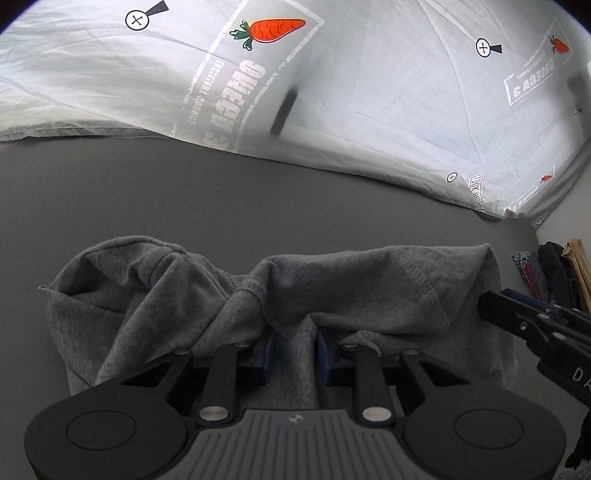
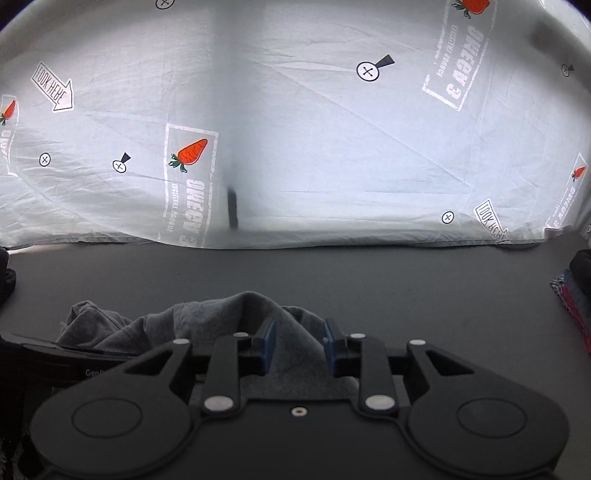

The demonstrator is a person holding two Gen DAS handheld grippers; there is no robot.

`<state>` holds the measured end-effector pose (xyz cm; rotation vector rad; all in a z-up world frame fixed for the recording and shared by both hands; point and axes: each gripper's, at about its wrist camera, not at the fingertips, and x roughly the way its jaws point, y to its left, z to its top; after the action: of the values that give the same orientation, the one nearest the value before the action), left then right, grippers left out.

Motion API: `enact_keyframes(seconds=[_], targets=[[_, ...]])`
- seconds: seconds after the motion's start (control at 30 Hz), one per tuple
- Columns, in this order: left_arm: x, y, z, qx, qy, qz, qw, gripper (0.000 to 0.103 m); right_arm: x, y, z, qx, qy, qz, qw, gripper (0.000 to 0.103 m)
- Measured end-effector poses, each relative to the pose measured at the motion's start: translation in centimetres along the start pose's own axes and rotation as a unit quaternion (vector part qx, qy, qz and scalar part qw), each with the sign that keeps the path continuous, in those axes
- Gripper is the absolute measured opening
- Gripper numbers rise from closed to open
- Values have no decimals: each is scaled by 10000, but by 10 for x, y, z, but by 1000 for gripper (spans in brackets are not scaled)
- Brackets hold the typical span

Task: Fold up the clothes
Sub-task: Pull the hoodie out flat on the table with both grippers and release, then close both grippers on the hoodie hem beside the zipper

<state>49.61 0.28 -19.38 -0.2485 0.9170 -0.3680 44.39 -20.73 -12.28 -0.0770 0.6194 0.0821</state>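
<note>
Nearest the lens in the left wrist view, our left tongs (image 1: 295,350) sit with their blue pads (image 1: 269,350) spread slightly apart, and a ridge of the grey garment (image 1: 369,291) runs up between them; we cannot tell whether the pads actually press the cloth. Our right tongs (image 2: 299,345) show the same condition in the right wrist view: blue pads (image 2: 269,341) apart, with a raised fold of the garment (image 2: 255,310) standing in the gap, contact uncertain.

We see the garment bunched and crumpled on the dark grey surface (image 1: 184,199), at its near edge, directly ahead of both tools. A stitched hem curves across the middle of the heap. In the left wrist view the right tongs (image 1: 517,317) enter from the right, their tip touching the garment's right edge.

Beyond the garment, a pale sheet (image 1: 388,110) printed with carrots (image 1: 273,31), lettering and crossed circles hangs along the far edge. Other folded clothes (image 2: 576,295) lie at the far right.
</note>
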Motion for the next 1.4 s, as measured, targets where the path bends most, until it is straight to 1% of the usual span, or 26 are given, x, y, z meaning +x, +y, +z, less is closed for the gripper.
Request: enact_keyframes(seconds=[0.03, 0.13, 0.17, 0.2, 0.23, 0.27, 0.3, 0.33, 0.4, 0.47, 0.53, 0.57, 0.7, 0.73, 0.8, 0.9, 0.97, 1.1, 1.23, 1.33, 1.4], targets=[[-1, 1, 1, 8, 8, -52, 10000, 27, 12, 1, -5, 108, 170, 164, 9997, 27], [-5, 5, 6, 14, 132, -193, 9997, 28, 47, 0, -24, 151, 838, -26, 9964, 28], [-13, 2, 7, 99, 67, -174, 9998, 33, 45, -2, -26, 144, 833, -40, 9964, 28], [-27, -5, 7, 253, -91, -102, 9996, 36, 38, -2, -22, 133, 868, -116, 9961, 28], [-41, -12, 7, 406, -248, -30, 9989, 49, 27, -3, -17, 79, 800, -166, 9966, 28], [-55, -19, 6, 559, -405, 41, 9976, 72, 11, -3, -13, -14, 630, -165, 9979, 32], [-69, -26, 6, 712, -561, 113, 9958, 81, -7, -2, -10, -112, 442, -169, 9988, 45], [-83, -33, 6, 864, -718, 185, 9935, 89, -23, -3, -9, -142, 325, -179, 9992, 57], [-111, -43, 3, 1081, -964, 366, 9888, 89, -54, -7, -9, -97, 159, -161, 9997, 59], [-134, -42, -11, 1014, -984, 621, 9880, 89, -78, -12, -19, 55, 128, -175, 9997, 64], [-151, -38, -28, 926, -973, 794, 9877, 92, -100, -16, -37, 180, 133, -177, 9996, 78], [-160, -36, -38, 866, -936, 890, 9878, 94, -109, -18, -48, 213, 187, -151, 9995, 80], [-179, -30, -84, 647, -631, 1290, 9875, 95, -139, -24, -90, 266, 440, -109, 9986, 84], [-183, -28, -98, 583, -537, 1367, 9874, 95, -145, -26, -100, 269, 479, -109, 9984, 86], [-190, -23, -126, 415, -330, 1455, 9879, 95, -156, -30, -119, 292, 629, -114, 9975, 87], [-197, -22, -166, 54, -52, 1482, 9889, 95, -164, -43, -142, 408, 932, -121, 9947, 87], [-202, -22, -190, -274, 115, 1417, 9895, 95, -169, -55, -153, 479, 1089, -83, 9929, 87], [-209, -26, -224, -909, 312, 1194, 9882, 94, -181, -78, -171, 619, 1355, 40, 9888, 87], [-210, -35, -243, -1274, 398, 917, 9868, 93, -190, -93, -192, 793, 1677, 196, 9824, 85], [-209, -42, -253, -1387, 496, 975, 9843, 93, -195, -93, -202, 761, 1817, 383, 9797, 85], [-208, -45, -259, -1453, 537, 1006, 9828, 93, -197, -88, -208, 590, 1927, 485, 9783, 85]])
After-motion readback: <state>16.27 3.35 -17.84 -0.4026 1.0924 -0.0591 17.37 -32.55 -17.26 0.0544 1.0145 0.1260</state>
